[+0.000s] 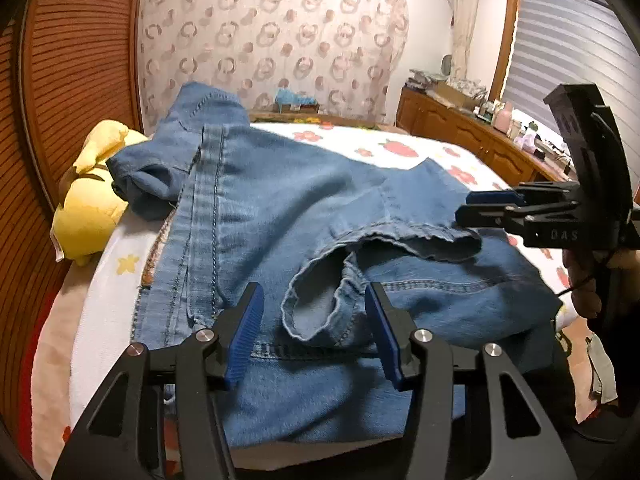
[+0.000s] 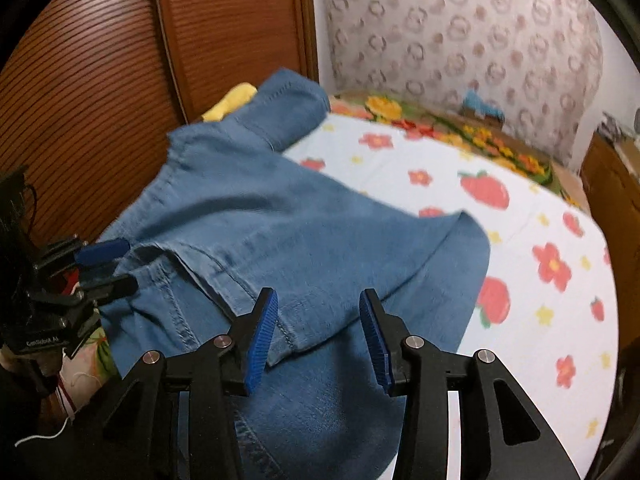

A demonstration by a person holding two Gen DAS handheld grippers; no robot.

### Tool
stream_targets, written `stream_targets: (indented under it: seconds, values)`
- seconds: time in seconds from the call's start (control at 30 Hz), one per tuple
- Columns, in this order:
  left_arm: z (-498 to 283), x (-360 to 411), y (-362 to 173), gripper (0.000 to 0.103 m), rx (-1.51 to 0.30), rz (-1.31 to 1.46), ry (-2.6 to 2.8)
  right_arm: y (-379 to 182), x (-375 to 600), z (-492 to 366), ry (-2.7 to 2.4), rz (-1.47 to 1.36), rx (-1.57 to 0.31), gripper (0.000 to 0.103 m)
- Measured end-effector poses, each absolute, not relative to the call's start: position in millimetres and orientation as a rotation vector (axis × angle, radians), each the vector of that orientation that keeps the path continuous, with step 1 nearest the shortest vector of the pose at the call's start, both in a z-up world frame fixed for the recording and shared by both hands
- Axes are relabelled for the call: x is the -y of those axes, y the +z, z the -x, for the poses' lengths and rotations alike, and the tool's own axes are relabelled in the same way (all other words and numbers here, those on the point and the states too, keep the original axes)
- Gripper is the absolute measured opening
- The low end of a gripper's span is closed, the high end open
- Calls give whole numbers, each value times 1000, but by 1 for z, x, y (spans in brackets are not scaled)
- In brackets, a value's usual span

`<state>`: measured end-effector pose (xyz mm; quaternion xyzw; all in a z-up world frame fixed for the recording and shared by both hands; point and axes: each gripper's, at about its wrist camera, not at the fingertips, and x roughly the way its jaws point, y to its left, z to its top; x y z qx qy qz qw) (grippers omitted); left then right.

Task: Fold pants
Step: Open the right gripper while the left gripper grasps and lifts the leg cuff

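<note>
**Jeans lying half folded on the bed**

Blue-padded fingers of the left gripper [image 1: 314,334] are standing partly open, straddling a rumpled leg hem of the jeans [image 1: 288,200] without pressing it. The jeans are lying across the flowered bedsheet [image 2: 520,240]. At three o'clock, the right gripper [image 1: 460,206] is hovering with a narrow gap, holding nothing. At nine o'clock, a yellow plush toy [image 1: 88,216] is resting.

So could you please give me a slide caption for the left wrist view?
Open left gripper hovers over folded blue jeans on a floral bedsheet; right gripper nearby.
</note>
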<state>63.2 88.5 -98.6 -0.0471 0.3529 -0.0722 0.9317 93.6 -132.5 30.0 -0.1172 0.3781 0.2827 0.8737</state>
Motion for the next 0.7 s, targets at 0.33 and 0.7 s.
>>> stream_targets:
  seconds: [0.33,0.7]
  values:
    - [-60,-83,-108,33,-714,60,-166,14,116,-107,592,180,-891,45]
    - [-35,-79,-75,6,-601,99,-261,32,119,-122,667,133,-790,1]
